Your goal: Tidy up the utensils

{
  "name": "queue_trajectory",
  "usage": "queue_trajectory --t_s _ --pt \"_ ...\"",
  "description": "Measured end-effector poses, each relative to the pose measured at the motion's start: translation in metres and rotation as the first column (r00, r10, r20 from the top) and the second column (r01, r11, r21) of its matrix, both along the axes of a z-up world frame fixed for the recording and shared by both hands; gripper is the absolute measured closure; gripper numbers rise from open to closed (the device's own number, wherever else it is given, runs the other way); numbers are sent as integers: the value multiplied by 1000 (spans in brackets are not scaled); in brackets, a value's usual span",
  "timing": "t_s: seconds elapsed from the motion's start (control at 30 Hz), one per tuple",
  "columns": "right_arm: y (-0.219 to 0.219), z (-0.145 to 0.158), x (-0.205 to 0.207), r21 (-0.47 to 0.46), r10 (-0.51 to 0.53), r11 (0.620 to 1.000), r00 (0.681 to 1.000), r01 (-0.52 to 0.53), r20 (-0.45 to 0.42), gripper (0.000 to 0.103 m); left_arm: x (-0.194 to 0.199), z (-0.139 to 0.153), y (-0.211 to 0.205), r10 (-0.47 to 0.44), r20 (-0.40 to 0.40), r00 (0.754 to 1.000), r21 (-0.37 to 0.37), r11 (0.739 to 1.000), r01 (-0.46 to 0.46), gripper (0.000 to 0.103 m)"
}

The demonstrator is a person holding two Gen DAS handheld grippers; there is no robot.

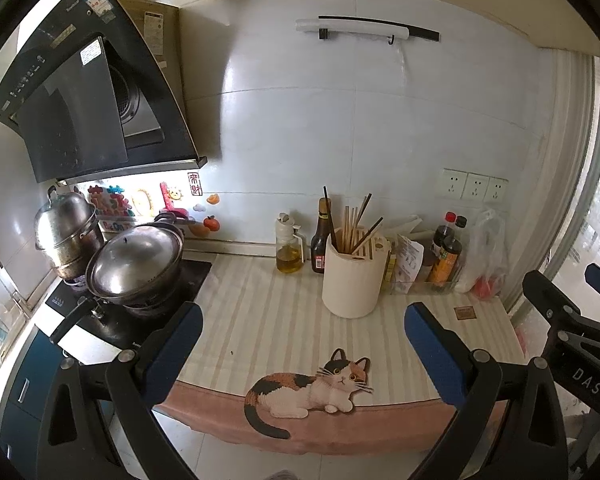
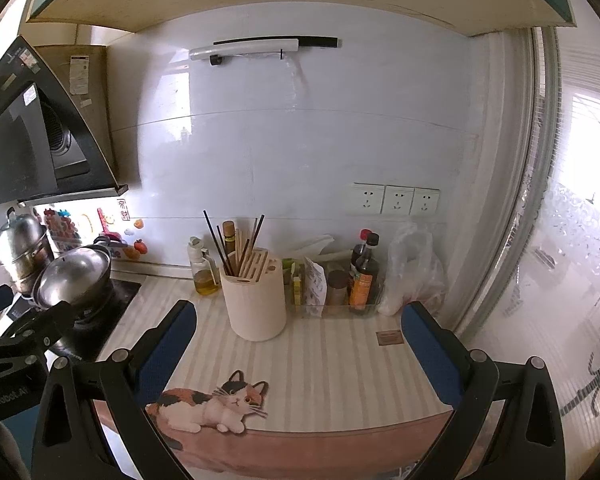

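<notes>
A cream cylindrical utensil holder (image 1: 354, 280) (image 2: 255, 304) stands on the striped counter mat (image 1: 276, 320) (image 2: 332, 364). Several wooden and dark chopsticks (image 1: 354, 224) (image 2: 240, 246) stick up out of it. My left gripper (image 1: 304, 316) hovers in front of the counter, open, with nothing between its blue pads (image 1: 172, 352). My right gripper (image 2: 300, 316) is also open and empty, facing the holder from the near side. The right gripper's black frame (image 1: 568, 320) shows at the right edge of the left wrist view.
An oil bottle (image 1: 289, 249) and a dark sauce bottle (image 1: 321, 240) stand behind the holder. A clear tray of bottles and packets (image 2: 340, 284) and a plastic bag (image 2: 414, 272) sit to the right. Steel pots (image 1: 136, 264) occupy the stove at left. A cat picture (image 1: 312, 390) marks the mat's front edge.
</notes>
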State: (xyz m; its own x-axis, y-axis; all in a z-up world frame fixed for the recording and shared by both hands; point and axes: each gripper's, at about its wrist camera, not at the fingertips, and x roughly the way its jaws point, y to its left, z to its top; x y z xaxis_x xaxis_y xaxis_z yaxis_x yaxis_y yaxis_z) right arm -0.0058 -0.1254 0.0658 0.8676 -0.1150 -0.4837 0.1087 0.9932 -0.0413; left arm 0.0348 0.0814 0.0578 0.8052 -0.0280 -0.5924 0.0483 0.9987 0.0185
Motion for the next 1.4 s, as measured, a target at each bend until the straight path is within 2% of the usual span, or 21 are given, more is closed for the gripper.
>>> queue_trajectory --t_s 1.4 --pt "14 -4 0 1 11 1000 999 -11 -32 0 4 -4 10 2 -12 1000 -3 1000 -2 0"
